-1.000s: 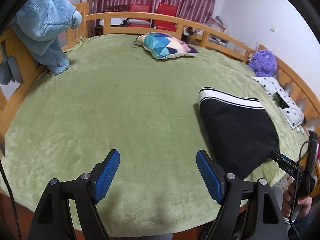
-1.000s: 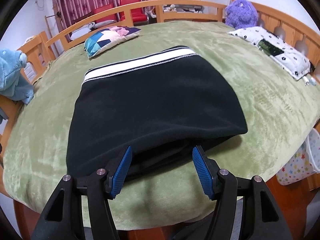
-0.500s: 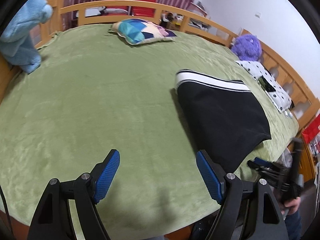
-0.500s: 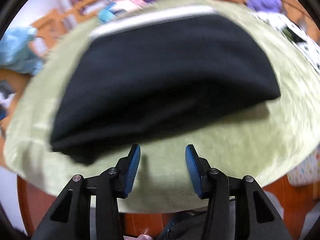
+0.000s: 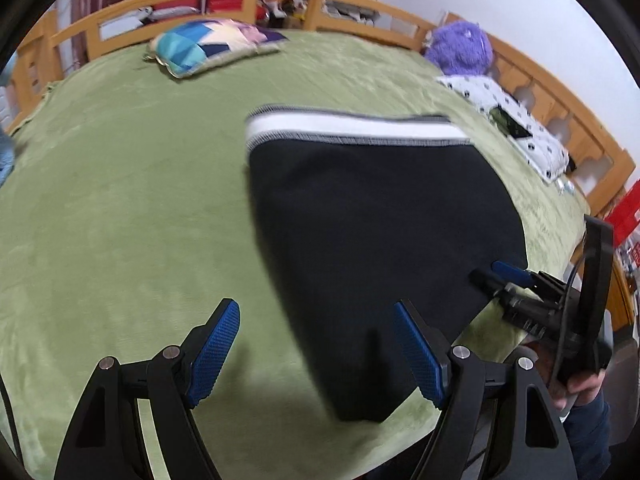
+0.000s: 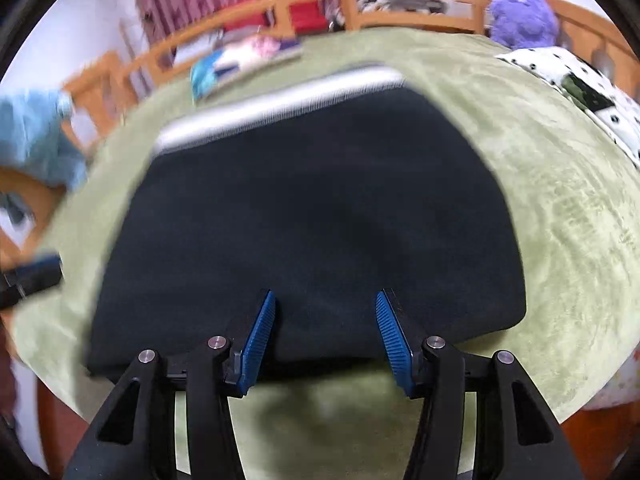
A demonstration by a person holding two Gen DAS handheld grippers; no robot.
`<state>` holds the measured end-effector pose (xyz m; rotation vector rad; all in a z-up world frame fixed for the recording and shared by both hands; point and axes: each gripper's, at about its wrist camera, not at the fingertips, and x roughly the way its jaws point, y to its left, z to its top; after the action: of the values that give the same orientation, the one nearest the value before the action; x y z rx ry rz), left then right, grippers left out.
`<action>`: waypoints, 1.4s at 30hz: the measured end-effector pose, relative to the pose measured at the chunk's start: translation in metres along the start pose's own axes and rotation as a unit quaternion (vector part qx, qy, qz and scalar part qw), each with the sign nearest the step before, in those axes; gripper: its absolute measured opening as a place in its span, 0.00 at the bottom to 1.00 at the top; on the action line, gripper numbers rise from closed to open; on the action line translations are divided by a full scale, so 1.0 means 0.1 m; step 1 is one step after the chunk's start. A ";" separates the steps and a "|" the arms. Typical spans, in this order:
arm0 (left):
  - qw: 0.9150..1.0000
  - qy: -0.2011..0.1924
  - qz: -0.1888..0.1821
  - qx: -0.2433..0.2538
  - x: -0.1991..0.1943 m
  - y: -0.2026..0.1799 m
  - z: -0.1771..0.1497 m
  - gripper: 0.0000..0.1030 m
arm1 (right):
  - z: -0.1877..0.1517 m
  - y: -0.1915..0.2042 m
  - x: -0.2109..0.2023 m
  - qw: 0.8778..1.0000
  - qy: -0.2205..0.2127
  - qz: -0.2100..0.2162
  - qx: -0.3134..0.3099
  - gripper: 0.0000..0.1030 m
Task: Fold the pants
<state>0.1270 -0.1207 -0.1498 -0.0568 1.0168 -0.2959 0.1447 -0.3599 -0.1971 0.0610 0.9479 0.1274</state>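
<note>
On a green blanket (image 5: 120, 184), folded black pants (image 5: 372, 232) lie flat, left gripper (image 5: 316, 344) spread wide and empty over their near left edge, in the right view right gripper (image 6: 325, 330) opening, unclamped above the pants' (image 6: 312, 220) near edge.

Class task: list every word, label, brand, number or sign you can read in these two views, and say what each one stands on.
None can be read.
The red items at the left-wrist view's right edge carry marks too small and blurred to read.
The black pants show no label.
</note>
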 end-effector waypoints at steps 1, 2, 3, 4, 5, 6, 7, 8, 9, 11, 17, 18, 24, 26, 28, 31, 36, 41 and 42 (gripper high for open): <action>1.000 0.007 0.000 0.002 0.06 -0.03 -0.01 0.75 | -0.07 0.05 0.02 1.000 0.000 -0.005 -0.017 0.52; 1.000 0.022 0.000 0.001 0.17 -0.08 -0.04 0.75 | -0.12 0.07 0.03 1.000 -0.002 -0.007 -0.025 0.52; 0.999 0.035 -0.002 0.001 0.25 -0.11 -0.07 0.75 | -0.16 0.09 0.03 0.999 -0.004 -0.006 -0.033 0.52; 0.999 0.051 -0.006 0.004 0.33 -0.14 -0.11 0.75 | -0.20 0.07 0.02 0.999 -0.004 -0.003 -0.039 0.52; 0.997 0.070 -0.013 0.010 0.43 -0.19 -0.15 0.75 | -0.19 0.04 -0.01 0.999 -0.002 0.005 -0.041 0.52; 0.996 0.084 -0.019 0.016 0.49 -0.23 -0.18 0.75 | -0.16 0.01 -0.03 0.999 0.002 0.016 -0.039 0.52; 0.996 0.084 -0.018 0.017 0.50 -0.24 -0.19 0.75 | -0.13 -0.04 -0.07 0.999 0.004 0.028 -0.036 0.52; 0.997 0.074 -0.018 0.011 0.46 -0.23 -0.17 0.75 | -0.09 -0.09 -0.13 0.999 0.000 0.038 -0.033 0.52; 0.998 0.054 -0.025 0.001 0.38 -0.18 -0.12 0.75 | -0.06 -0.11 -0.20 0.999 -0.012 0.038 -0.031 0.52; 0.999 0.031 -0.028 -0.008 0.28 -0.10 -0.01 0.75 | 0.08 -0.23 -0.34 0.998 -0.052 0.027 -0.028 0.52; 0.999 0.013 -0.018 -0.034 0.34 0.16 0.33 0.75 | 0.63 -0.61 -0.15 0.997 -0.071 -0.018 0.008 0.65; 0.999 0.012 -0.024 -0.040 0.38 0.20 0.38 0.75 | 0.70 -0.66 -0.05 0.998 -0.062 -0.018 0.015 0.66; 0.997 0.030 -0.038 -0.066 0.73 0.36 0.55 0.74 | 0.76 -1.02 0.48 0.997 -0.005 0.012 0.076 0.80; 0.995 0.044 -0.048 -0.070 0.88 0.38 0.55 0.74 | 0.73 -1.11 0.57 0.994 0.006 0.041 0.100 0.80; 0.995 0.046 -0.057 -0.072 0.94 0.40 0.54 0.75 | 0.70 -1.17 0.60 0.991 0.011 0.063 0.114 0.80; 0.992 0.051 -0.076 -0.085 1.03 0.43 0.52 0.73 | 0.66 -1.15 0.60 0.989 0.019 0.088 0.116 0.69; 0.990 0.052 -0.090 -0.096 1.06 0.43 0.51 0.47 | 0.69 -1.06 0.57 0.987 0.030 0.102 0.118 0.50; 0.991 0.031 -0.103 -0.084 0.88 0.47 0.55 0.20 | 0.74 -0.84 0.33 0.994 0.002 0.067 0.091 0.33; 0.990 0.032 -0.110 -0.086 0.84 0.50 0.55 0.19 | 0.76 -0.81 0.27 0.993 -0.006 0.069 0.091 0.29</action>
<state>0.2260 -0.1006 -0.1996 -0.3183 1.0991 -0.4127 0.2281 -0.4358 -0.1831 0.2959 0.9418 0.1668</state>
